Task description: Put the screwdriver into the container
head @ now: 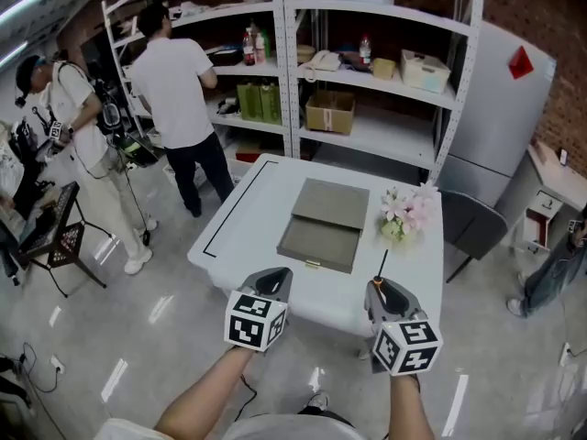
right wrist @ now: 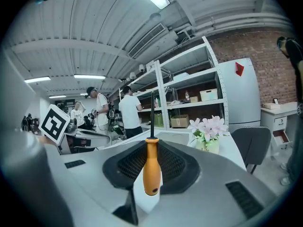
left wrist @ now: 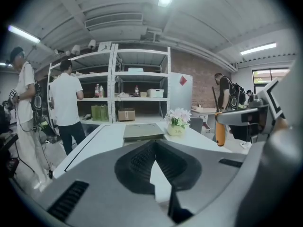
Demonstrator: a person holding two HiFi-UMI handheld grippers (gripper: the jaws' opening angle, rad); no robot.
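right gripper point(head: 382, 290) pinching orange-handled screwdriver point(right wrist: 151, 167), shaft pointing 12 o'clock | left gripper point(left wrist: 154, 149) pressed together, empty | flat grey box point(head: 323, 218) on white table point(head: 238, 223), 11 o'clock of screwdriver

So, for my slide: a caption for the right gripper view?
Right gripper holds an orange screwdriver upright, table and flowers ahead.

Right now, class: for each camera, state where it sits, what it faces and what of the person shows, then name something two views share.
Head view: on the person's head, looking steeply down at the table; both forearms, left gripper and right gripper show.
Left gripper view: rides the left gripper, looking along its shut, empty jaws towards the shelves.
Right gripper view: rides the right gripper, looking along jaws shut on the screwdriver.
Shared: all three show the flowers.
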